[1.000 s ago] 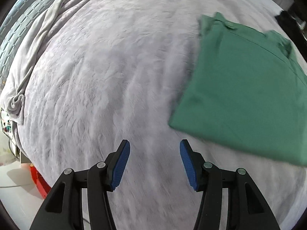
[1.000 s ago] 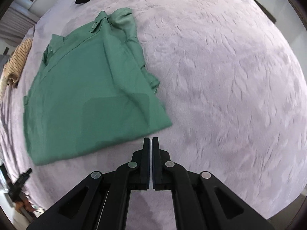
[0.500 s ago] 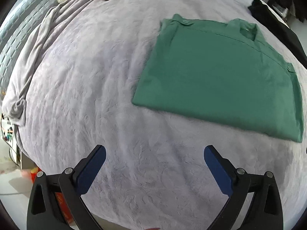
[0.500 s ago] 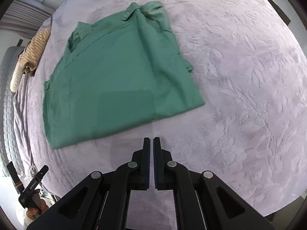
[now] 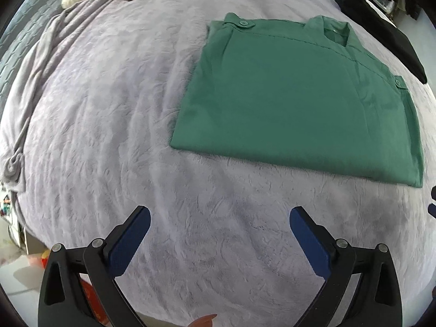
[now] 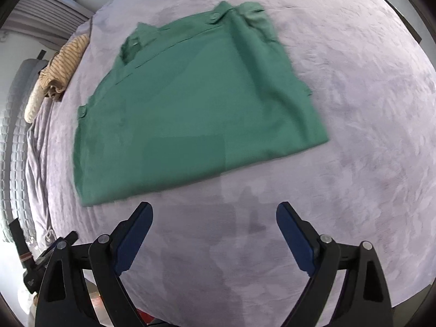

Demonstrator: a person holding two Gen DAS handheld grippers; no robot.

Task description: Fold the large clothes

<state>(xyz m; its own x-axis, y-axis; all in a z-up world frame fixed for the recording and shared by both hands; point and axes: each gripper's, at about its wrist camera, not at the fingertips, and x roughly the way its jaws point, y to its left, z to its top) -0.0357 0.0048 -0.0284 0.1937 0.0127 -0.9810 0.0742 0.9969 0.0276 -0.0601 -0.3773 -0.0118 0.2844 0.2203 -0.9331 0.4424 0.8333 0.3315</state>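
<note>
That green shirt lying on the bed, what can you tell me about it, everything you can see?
The green shirt is a plain, thin-looking woven garment, folded into a rough rectangle and lying flat on the lilac bedspread. Its collar sits at the far edge, and a small buttoned tab shows at each far corner. A side layer is folded in along one edge, slightly rumpled. Only the bedspread touches it; both pairs of fingers are short of its near hem, holding nothing.

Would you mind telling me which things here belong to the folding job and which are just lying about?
Job: green shirt, left gripper, right gripper with jaws opening, empty.
Lying about: striped beige garment, black clothing, rumpled grey blanket.
</note>
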